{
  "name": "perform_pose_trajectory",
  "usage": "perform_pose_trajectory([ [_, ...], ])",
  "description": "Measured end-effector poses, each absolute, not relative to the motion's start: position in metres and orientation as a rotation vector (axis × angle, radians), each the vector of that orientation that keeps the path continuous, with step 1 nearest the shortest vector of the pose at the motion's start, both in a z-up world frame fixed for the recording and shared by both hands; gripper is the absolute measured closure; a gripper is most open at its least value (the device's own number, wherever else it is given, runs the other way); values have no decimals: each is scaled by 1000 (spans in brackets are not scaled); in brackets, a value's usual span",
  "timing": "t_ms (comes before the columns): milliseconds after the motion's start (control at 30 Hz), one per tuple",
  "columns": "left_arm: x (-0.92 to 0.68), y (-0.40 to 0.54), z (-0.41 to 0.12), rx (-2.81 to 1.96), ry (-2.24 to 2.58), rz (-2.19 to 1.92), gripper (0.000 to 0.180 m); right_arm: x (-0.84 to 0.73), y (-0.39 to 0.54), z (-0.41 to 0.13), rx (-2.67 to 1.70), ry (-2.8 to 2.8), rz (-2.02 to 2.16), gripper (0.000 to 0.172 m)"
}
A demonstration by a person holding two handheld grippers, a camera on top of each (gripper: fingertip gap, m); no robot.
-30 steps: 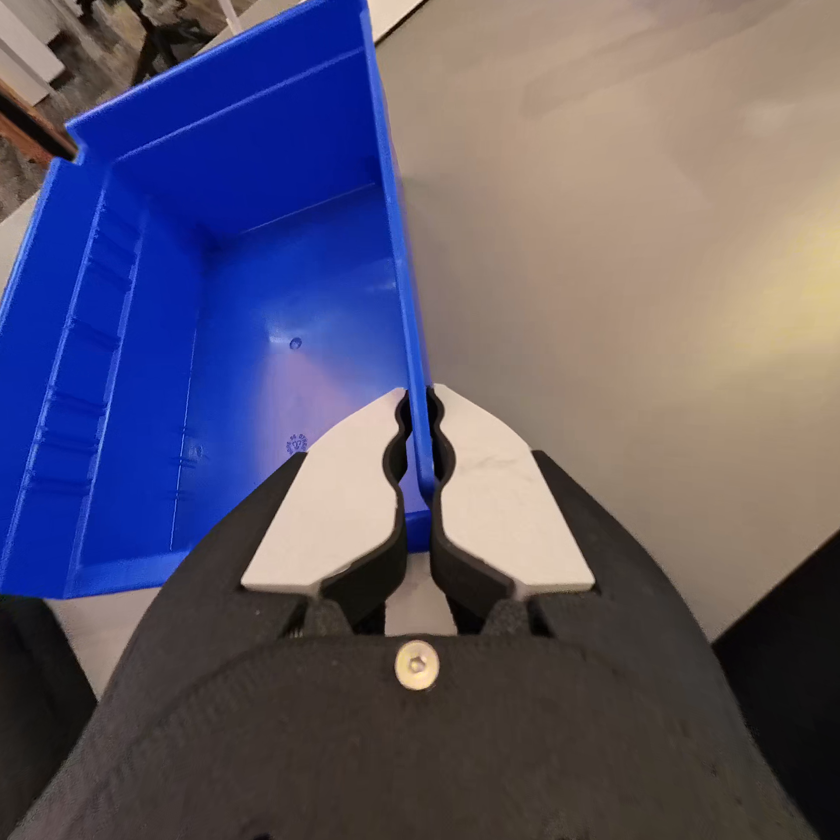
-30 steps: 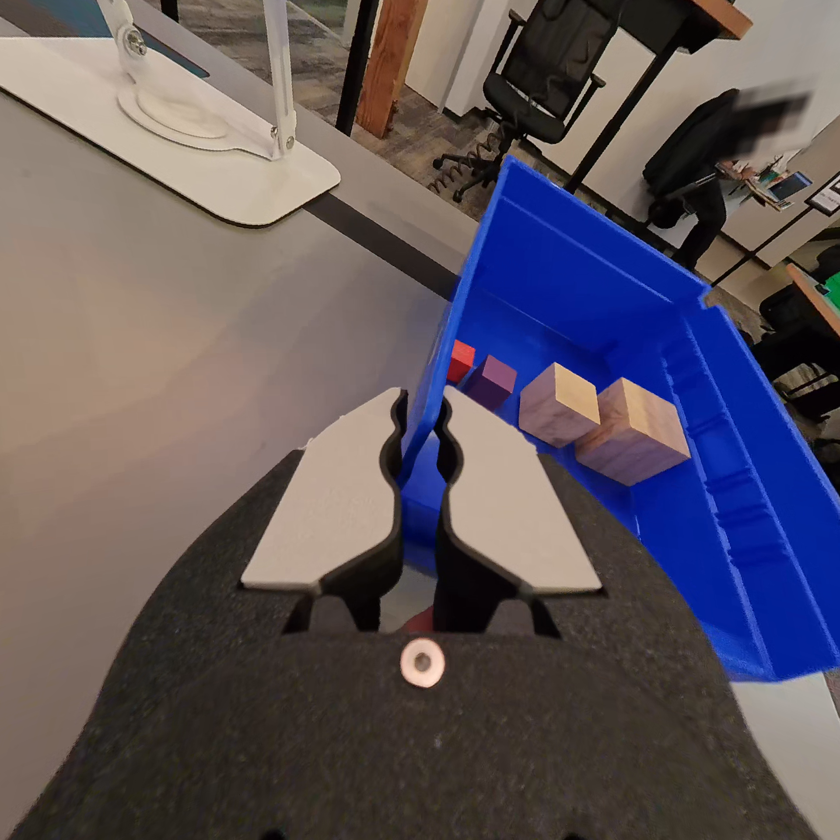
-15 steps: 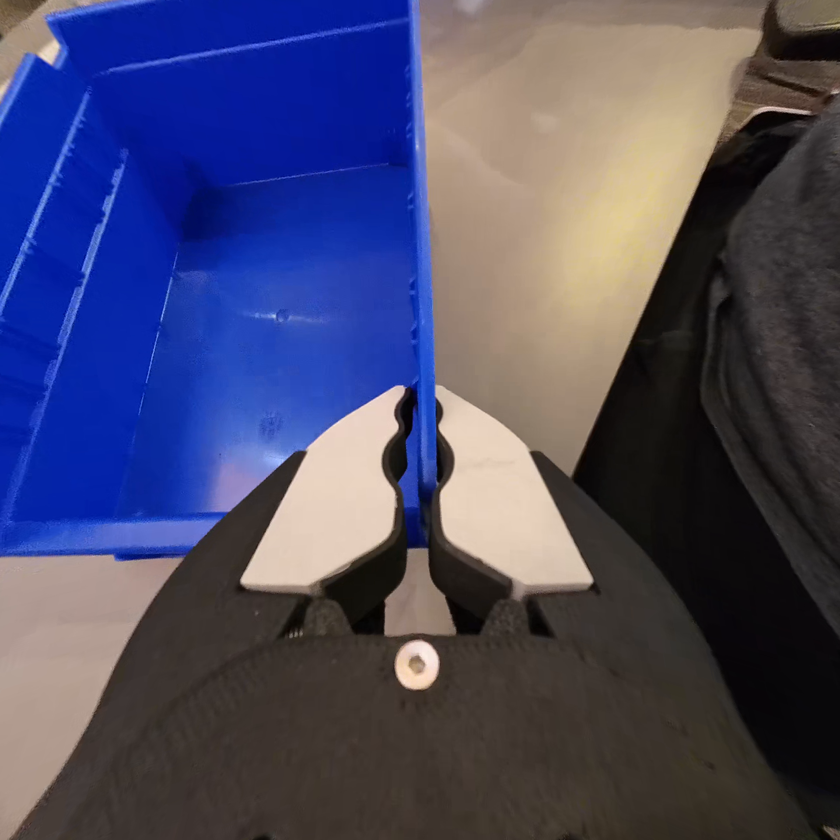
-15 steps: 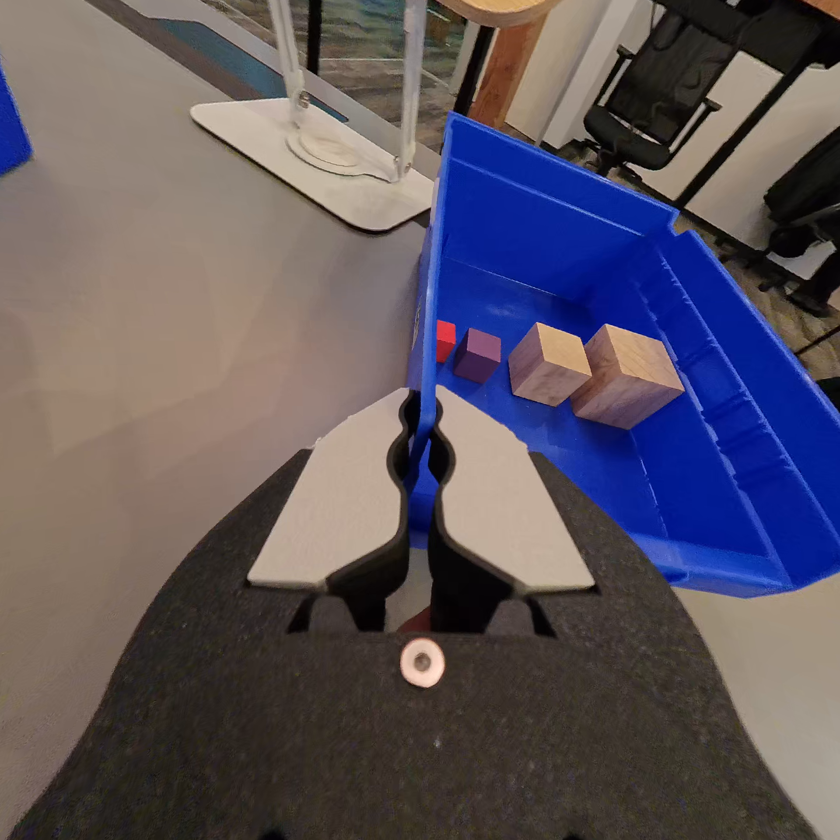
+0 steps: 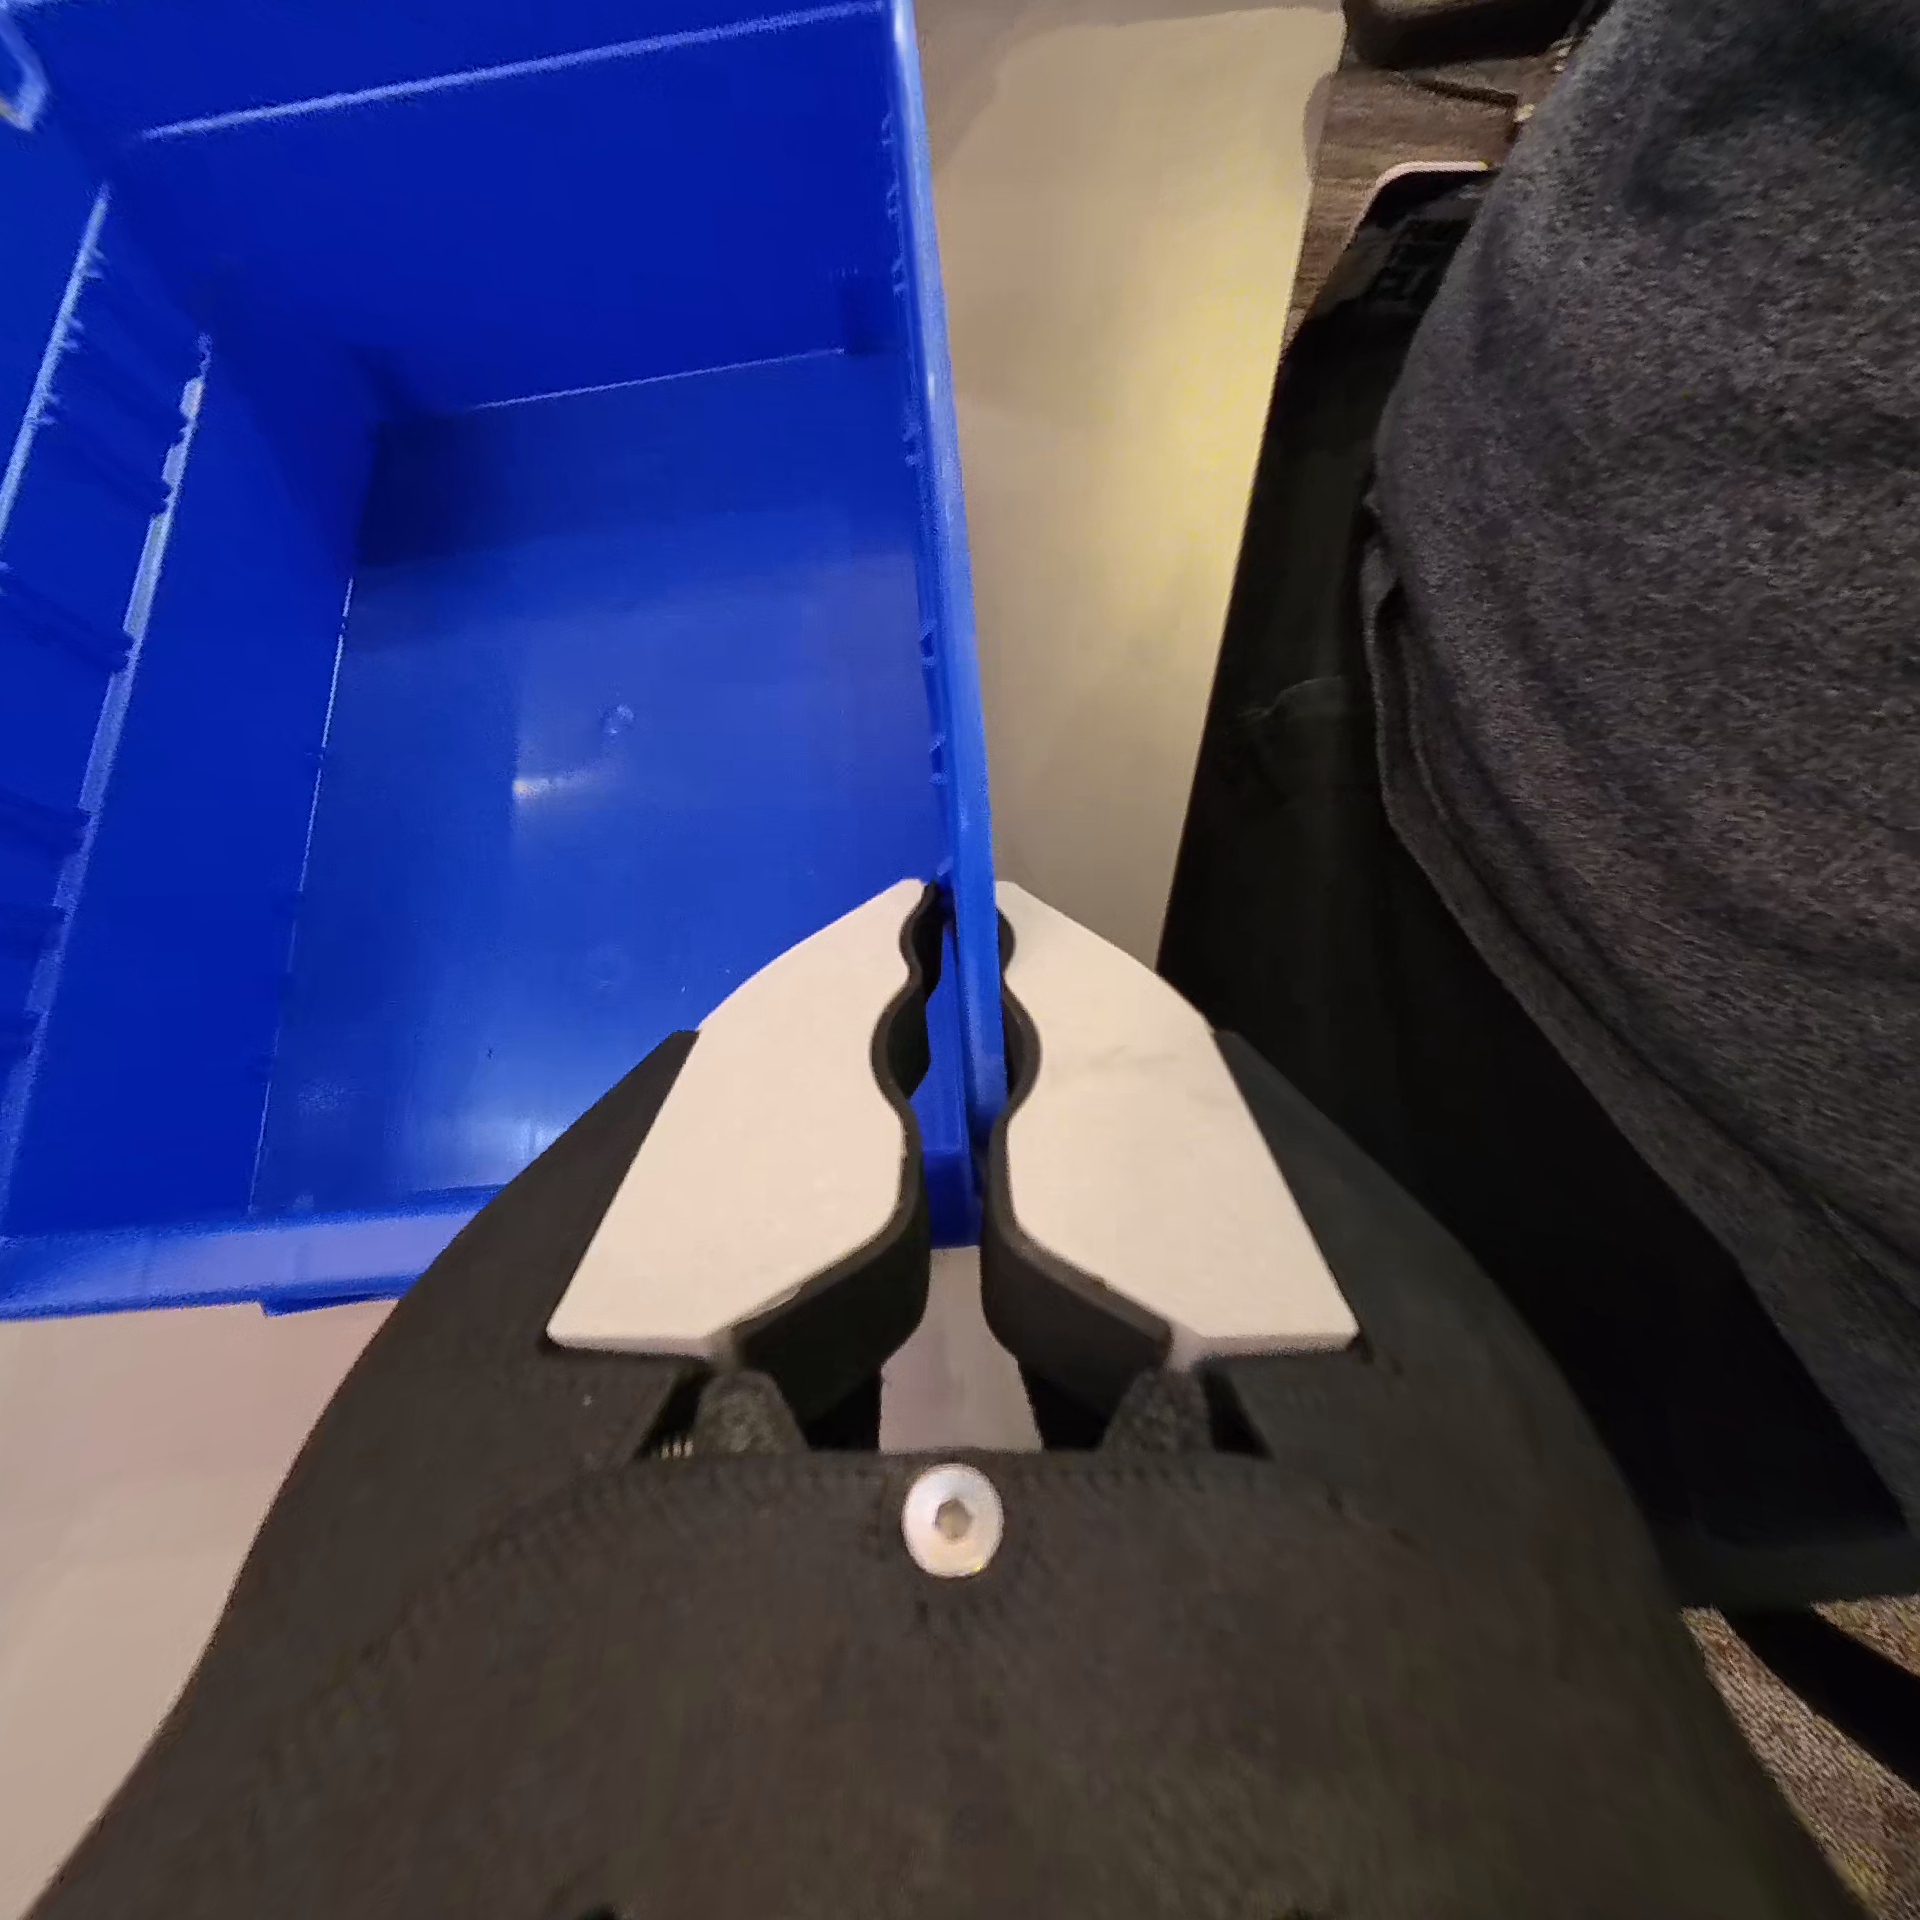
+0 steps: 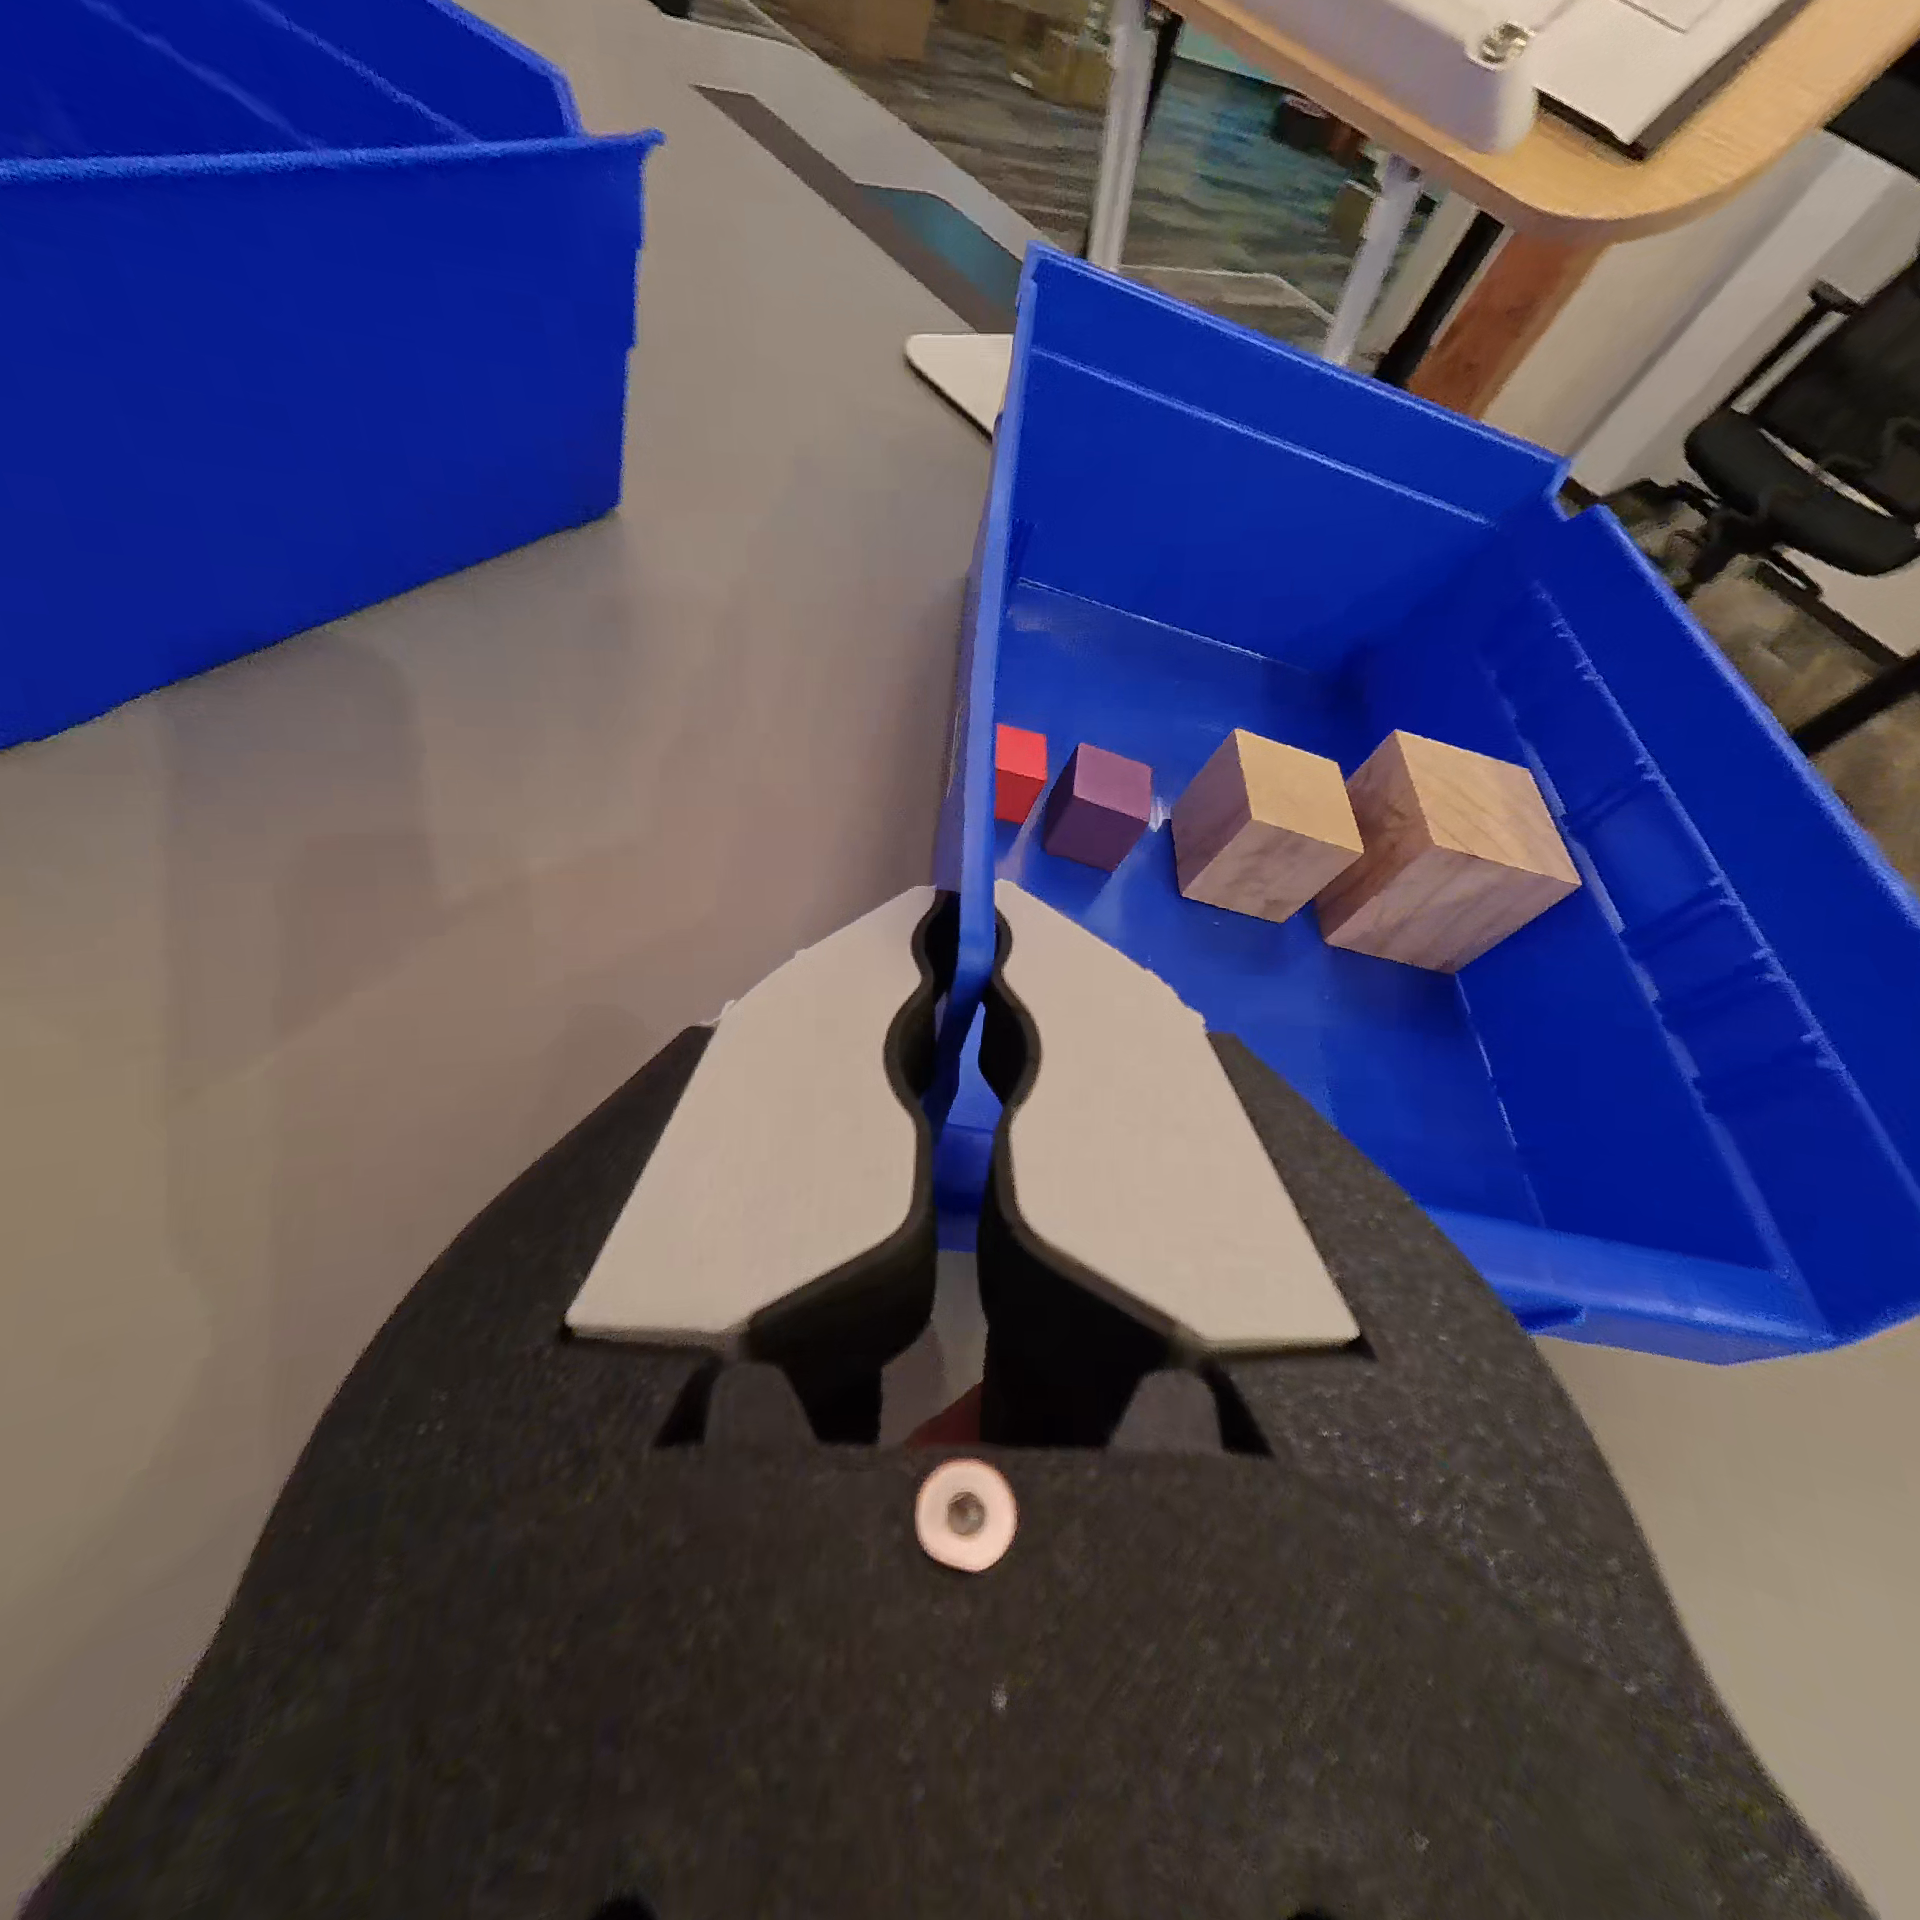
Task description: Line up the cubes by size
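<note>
Sitting in a row by size, red (image 6: 1020,767), purple (image 6: 1096,805) and two wooden cubes (image 6: 1268,821) fill the bin (image 6: 1247,499) both jaws clamp.

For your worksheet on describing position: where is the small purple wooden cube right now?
In the right wrist view, the small purple wooden cube sits on the blue plastic bin's floor, between the smaller red cube on its left and a pale wooden cube on its right.
</note>
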State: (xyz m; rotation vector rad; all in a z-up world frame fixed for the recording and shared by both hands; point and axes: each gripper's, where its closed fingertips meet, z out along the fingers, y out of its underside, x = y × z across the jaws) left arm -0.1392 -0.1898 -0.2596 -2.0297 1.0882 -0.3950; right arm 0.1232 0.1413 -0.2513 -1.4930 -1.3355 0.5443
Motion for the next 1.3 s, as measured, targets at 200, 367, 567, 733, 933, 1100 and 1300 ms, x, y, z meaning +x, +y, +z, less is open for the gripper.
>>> perform_pose_trajectory([
  [200, -127, -198, -260, -1999, 1171, -445, 175, 119, 123, -251, -1414, -1437, 680, 169],
  [367, -121, -199, -260, -1985, 1224, -472, 175, 112, 112, -251, -1348, -1529, 743, 166],
  [567, -117, -203, -260, -1977, 1246, -491, 175, 116, 102, -251, -1327, -1527, 760, 168],
  [733, -112, -207, -260, -1967, 1277, -513, 175, 114, 87, -251, -1295, -1570, 822, 169],
  [933, -109, -215, -260, -1955, 1291, -559, 175, 99, 80, -251, -1260, -1618, 859, 169],
  [1100, -106, -215, -260, -1947, 1305, -562, 175, 78, 76, -251, -1206, -1683, 907, 169],
  [1300, -100, -209, -260, -1929, 1330, -568, 175, 51, 76, -251, -1151, -1749, 979, 169],
])
